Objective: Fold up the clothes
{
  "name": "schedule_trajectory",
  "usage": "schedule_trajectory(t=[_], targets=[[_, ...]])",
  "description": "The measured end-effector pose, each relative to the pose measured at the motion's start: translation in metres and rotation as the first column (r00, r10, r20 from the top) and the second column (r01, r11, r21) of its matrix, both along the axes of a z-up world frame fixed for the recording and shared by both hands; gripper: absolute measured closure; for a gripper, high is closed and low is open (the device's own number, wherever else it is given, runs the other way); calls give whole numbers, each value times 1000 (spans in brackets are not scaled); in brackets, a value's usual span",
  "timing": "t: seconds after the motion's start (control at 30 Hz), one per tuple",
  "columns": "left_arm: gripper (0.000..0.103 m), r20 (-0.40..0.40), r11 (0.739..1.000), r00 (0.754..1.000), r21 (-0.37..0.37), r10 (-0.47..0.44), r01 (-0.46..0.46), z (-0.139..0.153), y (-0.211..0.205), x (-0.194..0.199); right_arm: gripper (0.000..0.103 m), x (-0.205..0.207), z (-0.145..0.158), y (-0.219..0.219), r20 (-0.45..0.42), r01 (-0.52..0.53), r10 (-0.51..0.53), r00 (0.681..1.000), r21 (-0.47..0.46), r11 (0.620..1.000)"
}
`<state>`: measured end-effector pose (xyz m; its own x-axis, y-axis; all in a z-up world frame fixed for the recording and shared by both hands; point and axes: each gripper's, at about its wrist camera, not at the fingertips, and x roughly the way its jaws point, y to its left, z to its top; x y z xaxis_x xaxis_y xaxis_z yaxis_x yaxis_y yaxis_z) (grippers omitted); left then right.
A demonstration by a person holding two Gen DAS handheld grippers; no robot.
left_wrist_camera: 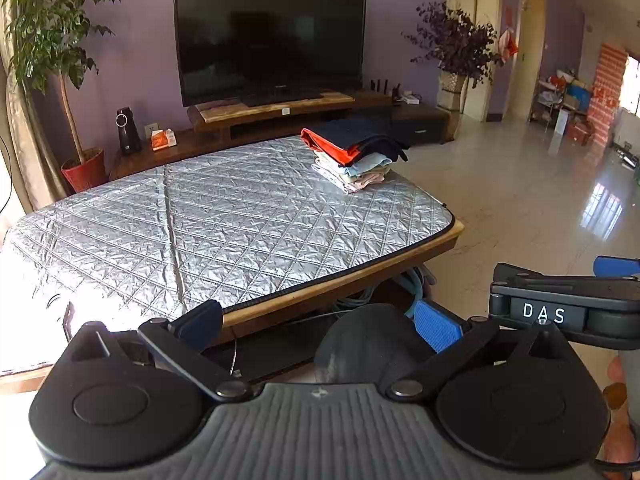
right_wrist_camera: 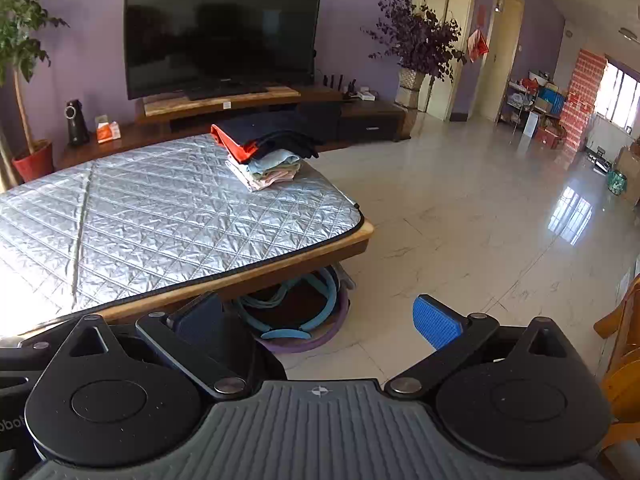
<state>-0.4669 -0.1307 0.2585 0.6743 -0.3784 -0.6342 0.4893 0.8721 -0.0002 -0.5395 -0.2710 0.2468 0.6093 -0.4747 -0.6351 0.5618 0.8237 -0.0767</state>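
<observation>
A stack of folded clothes, orange and navy on top of pale blue, green and pink pieces, sits at the far right corner of the silver quilted table. It also shows in the right wrist view on the same table. My left gripper is open and empty, held before the table's near edge. My right gripper is open and empty, past the table's right corner over the floor. The right gripper's body also shows at the right of the left wrist view.
A TV on a wooden stand stands behind the table. Potted plants stand at left and right. A basket with blue rings lies under the table. A wooden chair is at the right. Glossy tiled floor spreads right.
</observation>
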Motion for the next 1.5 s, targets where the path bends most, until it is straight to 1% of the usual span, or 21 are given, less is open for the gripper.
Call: schedule_trajectory(t=[0.17, 0.3, 0.53, 0.73, 0.93, 1.03, 1.13, 1.2, 1.5], targets=[[1, 33, 1000, 999, 0, 4, -4, 5, -2, -4, 0, -6, 2, -3, 26, 8, -8, 1000, 5, 1000], [1, 54, 1000, 998, 13, 17, -17, 6, -2, -6, 0, -5, 1, 1, 25, 13, -13, 1000, 3, 1000], [2, 31, 997, 997, 0, 77, -77, 5, 6, 4, 0, -3, -1, 9, 25, -14, 15, 1000, -9, 1000], [5, 42, 997, 997, -7, 72, -72, 5, 7, -1, 0, -6, 0, 12, 27, -7, 8, 1000, -31, 999], [5, -4, 998, 998, -26, 63, -64, 2, 8, 1, 0, -9, -1, 12, 47, 1, 0, 999, -16, 1000], [5, 23, 998, 997, -6, 69, -69, 3, 6, -1, 0, -10, -2, 13, 48, 4, -3, 999, -12, 1000], [2, 46, 996, 996, 17, 82, -83, 3, 6, -3, 0, -10, -3, 14, 44, 0, 1, 999, -10, 1000], [1, 45, 996, 995, 15, 88, -89, 4, 7, -2, 0, -9, -4, 14, 41, -3, 3, 999, 0, 1000], [1, 55, 994, 993, 4, 104, -105, 5, 10, -3, 0, -7, -6, 20, 17, -18, 18, 1000, -22, 1000]])
